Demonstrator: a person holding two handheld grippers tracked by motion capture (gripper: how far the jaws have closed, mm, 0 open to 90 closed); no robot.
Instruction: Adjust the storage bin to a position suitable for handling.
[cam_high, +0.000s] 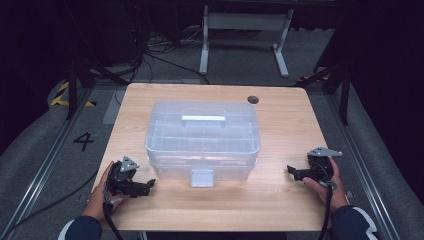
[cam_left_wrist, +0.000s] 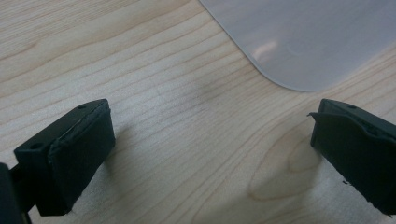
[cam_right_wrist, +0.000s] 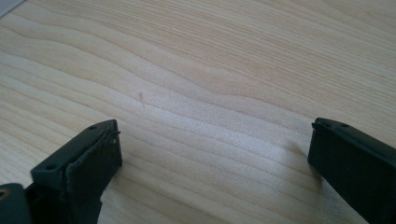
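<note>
A clear plastic storage box with a lid, a top handle and a front latch stands in the middle of the wooden table. My left gripper rests on the table at the box's front left corner, held by a hand, jaws pointing right toward the box. In the left gripper view its jaws stand wide apart over bare wood, with a rounded corner of the box ahead. My right gripper lies at the box's right front, jaws pointing left, open over bare wood.
A dark round grommet sits near the table's far right corner. Beyond the table stand a white desk frame and cables on the grey floor. A floor mark reading 4 lies to the left.
</note>
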